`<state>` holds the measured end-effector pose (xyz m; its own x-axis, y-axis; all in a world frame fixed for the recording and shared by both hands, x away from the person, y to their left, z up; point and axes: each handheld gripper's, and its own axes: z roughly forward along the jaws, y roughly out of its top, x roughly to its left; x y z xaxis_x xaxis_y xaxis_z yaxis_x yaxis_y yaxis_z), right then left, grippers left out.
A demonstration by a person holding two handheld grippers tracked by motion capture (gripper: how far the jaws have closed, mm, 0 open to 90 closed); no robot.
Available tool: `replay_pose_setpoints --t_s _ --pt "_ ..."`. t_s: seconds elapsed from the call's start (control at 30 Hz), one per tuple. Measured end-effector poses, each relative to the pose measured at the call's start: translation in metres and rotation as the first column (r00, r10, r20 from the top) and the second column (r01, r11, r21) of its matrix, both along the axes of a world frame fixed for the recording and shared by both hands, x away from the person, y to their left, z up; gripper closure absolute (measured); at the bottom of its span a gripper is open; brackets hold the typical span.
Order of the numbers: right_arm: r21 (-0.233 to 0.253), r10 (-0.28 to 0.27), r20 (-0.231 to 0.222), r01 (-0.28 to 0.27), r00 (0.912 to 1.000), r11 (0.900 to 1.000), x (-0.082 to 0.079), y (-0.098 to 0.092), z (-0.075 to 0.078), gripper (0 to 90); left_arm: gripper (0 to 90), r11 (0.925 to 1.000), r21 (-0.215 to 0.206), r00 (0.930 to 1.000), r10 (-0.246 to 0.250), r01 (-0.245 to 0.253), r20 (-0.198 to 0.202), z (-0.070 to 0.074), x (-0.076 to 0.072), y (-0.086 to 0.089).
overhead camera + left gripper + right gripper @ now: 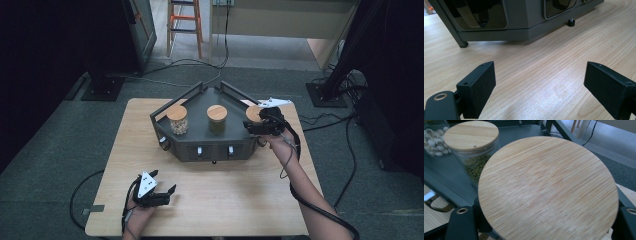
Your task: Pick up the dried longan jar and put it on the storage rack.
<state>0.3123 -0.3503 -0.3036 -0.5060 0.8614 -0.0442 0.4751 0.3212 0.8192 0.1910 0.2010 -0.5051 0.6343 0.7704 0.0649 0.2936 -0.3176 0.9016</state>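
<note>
Clearly the grip comes first: on the worktop (210, 200) the dark rack (200, 135) carries three jars, and the right tongs (261, 123) straddle the rightmost jar (548, 188) under its lid, closure hidden. Squeeze firmly, lift straight. Before the rack, the left tongs (159, 192) rest spread.

My work surface is a light wooden table (210, 195) with rounded corners, standing on grey carpet. Directly on it, toward the far half, sits a dark grey metal angular rack (210, 147) on short black feet, its front face turned toward me. My left gripper (159, 194) rests near the table's near-left edge, jaws spread apart.
</note>
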Motion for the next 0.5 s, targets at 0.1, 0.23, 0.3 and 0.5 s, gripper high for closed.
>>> replay_pose_setpoints --t_s 0.1,0.23,0.3,0.5 --pt "0.004 -0.003 0.001 0.003 1.0000 1.000 0.003 0.001 -0.001 25.2 10.3 1.0000 0.002 1.0000 0.002 -0.002 -0.004 0.001 0.001 -0.001" --pt "0.017 -0.007 0.004 0.007 1.0000 1.000 0.006 0.004 -0.003 25.2 10.3 1.0000 0.004 1.0000 0.003 -0.003 -0.001 0.000 0.000 -0.001" --pt "0.019 -0.009 0.005 0.009 0.9999 1.000 0.009 0.006 -0.005 25.2 10.4 1.0000 0.005 1.0000 0.002 -0.002 -0.002 0.001 0.000 -0.001" --pt "0.031 -0.017 -0.006 0.017 0.9998 0.999 0.021 0.010 -0.011 25.2 10.4 0.9999 0.012 1.0000 0.000 0.000 -0.001 0.001 0.000 -0.002"
